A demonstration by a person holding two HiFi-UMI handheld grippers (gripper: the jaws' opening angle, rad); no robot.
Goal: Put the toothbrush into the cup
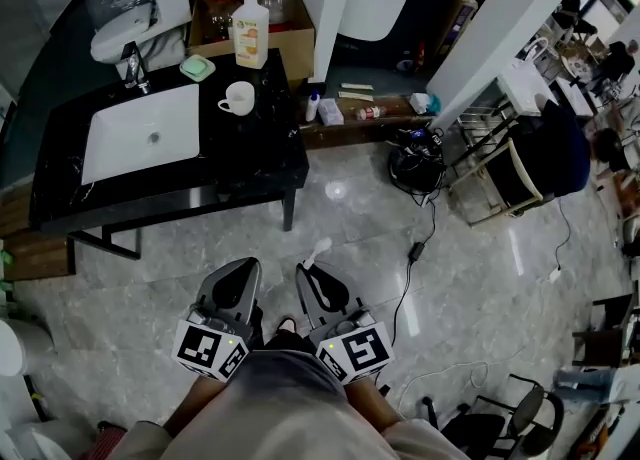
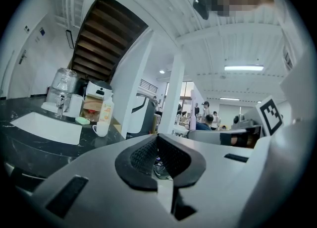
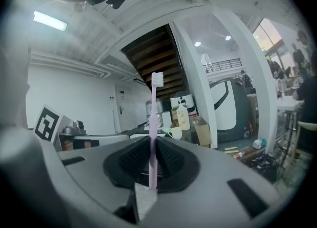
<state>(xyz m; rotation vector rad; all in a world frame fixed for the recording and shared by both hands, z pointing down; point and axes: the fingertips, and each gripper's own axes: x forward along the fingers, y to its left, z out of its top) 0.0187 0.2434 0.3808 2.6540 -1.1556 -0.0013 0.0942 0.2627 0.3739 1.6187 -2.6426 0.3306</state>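
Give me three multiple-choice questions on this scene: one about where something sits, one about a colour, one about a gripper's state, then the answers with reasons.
1. Where is the cup?
A. on the floor
B. on the black counter beside the sink
C. on a chair

2. What colour is the toothbrush handle?
A. pink
B. green
C. black

3. How do the left gripper jaws stand?
A. wide apart
B. together, with nothing between them
C. closed on the cup

Answers:
1 B, the head view shows it standing on the counter next to the basin.
2 A, the right gripper view shows a pale pink handle.
3 B, the left gripper view shows the pads meeting, with nothing between them.
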